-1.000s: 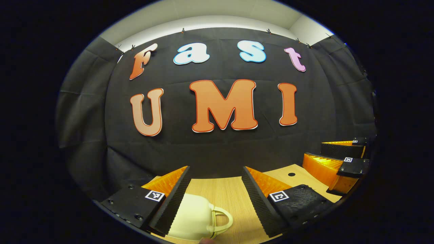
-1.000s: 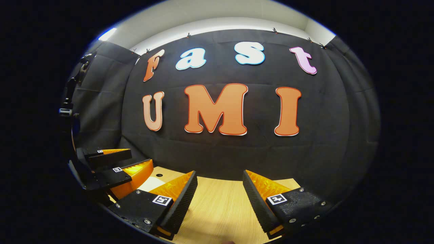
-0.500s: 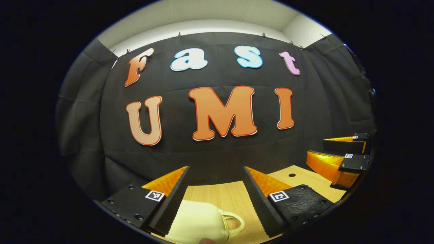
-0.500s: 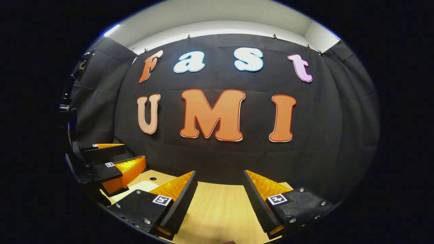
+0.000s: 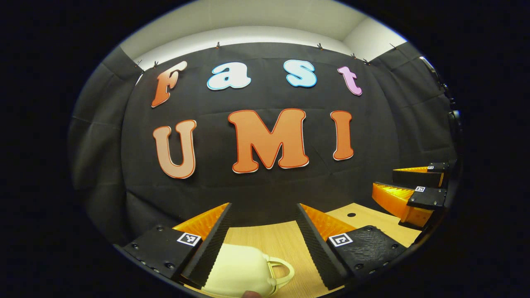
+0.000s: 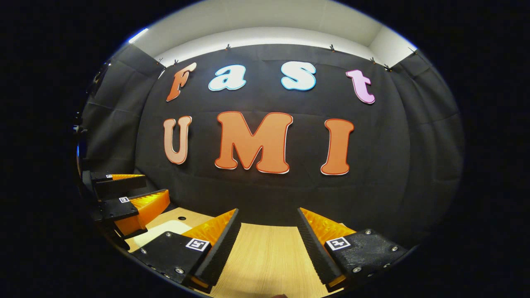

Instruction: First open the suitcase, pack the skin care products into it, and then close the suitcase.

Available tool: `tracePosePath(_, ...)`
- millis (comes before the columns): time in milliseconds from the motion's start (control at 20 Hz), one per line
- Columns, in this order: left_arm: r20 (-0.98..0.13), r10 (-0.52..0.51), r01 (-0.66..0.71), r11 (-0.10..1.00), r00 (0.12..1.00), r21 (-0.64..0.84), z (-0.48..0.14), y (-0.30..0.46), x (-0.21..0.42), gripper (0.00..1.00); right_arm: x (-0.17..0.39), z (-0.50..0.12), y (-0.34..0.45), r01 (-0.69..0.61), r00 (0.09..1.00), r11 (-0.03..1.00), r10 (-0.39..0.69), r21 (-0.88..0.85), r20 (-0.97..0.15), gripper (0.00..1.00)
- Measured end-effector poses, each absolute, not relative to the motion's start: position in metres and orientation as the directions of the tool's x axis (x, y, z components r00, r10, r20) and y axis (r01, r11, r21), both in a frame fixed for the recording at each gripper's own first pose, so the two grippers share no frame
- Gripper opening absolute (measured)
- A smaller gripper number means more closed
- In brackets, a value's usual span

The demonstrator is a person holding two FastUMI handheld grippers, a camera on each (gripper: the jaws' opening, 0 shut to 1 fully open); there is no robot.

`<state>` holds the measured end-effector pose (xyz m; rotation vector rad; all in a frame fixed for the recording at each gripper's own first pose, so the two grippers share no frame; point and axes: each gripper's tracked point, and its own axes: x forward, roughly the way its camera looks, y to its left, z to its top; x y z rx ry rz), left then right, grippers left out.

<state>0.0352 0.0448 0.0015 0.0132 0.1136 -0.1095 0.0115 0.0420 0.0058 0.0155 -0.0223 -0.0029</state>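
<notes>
between the wide left claw (image 5: pixel 263 244) lies a cream suitcase (image 5: pixel 242 271); the right claw (image 6: pixel 268 248) gapes over bare table (image 6: pixel 265 256).

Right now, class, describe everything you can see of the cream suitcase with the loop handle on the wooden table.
The cream suitcase looks like smooth, rounded hard plastic, with a matching loop handle on its right end. It appears closed and lies on the light wooden table, low between the open left gripper's fingers. Whether the left-hand finger touches it cannot be told. Its near part is cut off.
</notes>
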Motion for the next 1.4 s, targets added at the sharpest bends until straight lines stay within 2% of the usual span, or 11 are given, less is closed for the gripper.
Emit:
tracePosePath(50,-0.104,-0.095,0.097,0.995,0.99,0.017,0.003,0.043,0.032,0.96,0.01,0.005,0.045,-0.025,0.999,1.0,0.025,0.018,0.024,0.92)
tracePosePath(100,-0.098,-0.091,0.093,0.995,0.991,0.018,0.003,0.039,0.029,0.95,0.009,0.004,0.044,-0.038,0.999,0.999,0.038,0.008,0.029,0.87)
tracePosePath(300,-0.085,-0.07,0.07,0.998,0.994,0.002,0.008,0.015,0.019,0.96,0.005,0.007,0.037,-0.11,0.993,0.994,0.109,0.016,0.048,0.87)
tracePosePath(350,-0.086,-0.062,0.063,0.998,0.994,0.012,0.008,0.009,0.018,0.96,0.005,0.005,0.034,-0.124,0.992,0.992,0.123,0.023,0.041,0.92)
tracePosePath(400,-0.087,-0.059,0.061,0.998,0.995,0.019,0.008,0.003,0.018,0.96,0.003,0.001,0.032,-0.146,0.989,0.989,0.145,0.027,0.034,0.88)
tracePosePath(600,-0.091,-0.039,0.042,0.999,0.995,0.029,0.009,-0.012,0.023,0.96,-0.001,-0.005,0.017,-0.176,0.984,0.984,0.175,0.004,0.03,0.88)
tracePosePath(750,-0.095,-0.015,0.018,0.999,0.995,0.029,0.008,-0.013,0.024,0.96,-0.002,-0.003,0.006,-0.167,0.986,0.986,0.166,0.019,0.031,0.88)
tracePosePath(900,-0.12,0.053,-0.048,0.998,0.991,0.041,0.004,0.0,0.027,0.96,-0.007,-0.007,-0.007,-0.152,0.988,0.988,0.152,0.006,0.028,0.88)
tracePosePath(950,-0.128,0.075,-0.07,0.997,0.989,0.044,0.002,0.003,0.029,0.96,-0.011,-0.008,-0.011,-0.153,0.988,0.988,0.152,0.011,0.028,0.92)
tracePosePath(1050,-0.129,0.096,-0.09,0.994,0.987,0.055,0.004,0.013,0.035,0.96,-0.017,-0.011,-0.015,-0.143,0.989,0.989,0.142,0.024,0.027,0.88)
tracePosePath(1400,-0.131,0.122,-0.119,0.992,0.984,0.034,0.007,0.008,0.055,0.96,-0.002,-0.019,-0.034,-0.129,0.992,0.991,0.128,0.033,0.013,0.88)
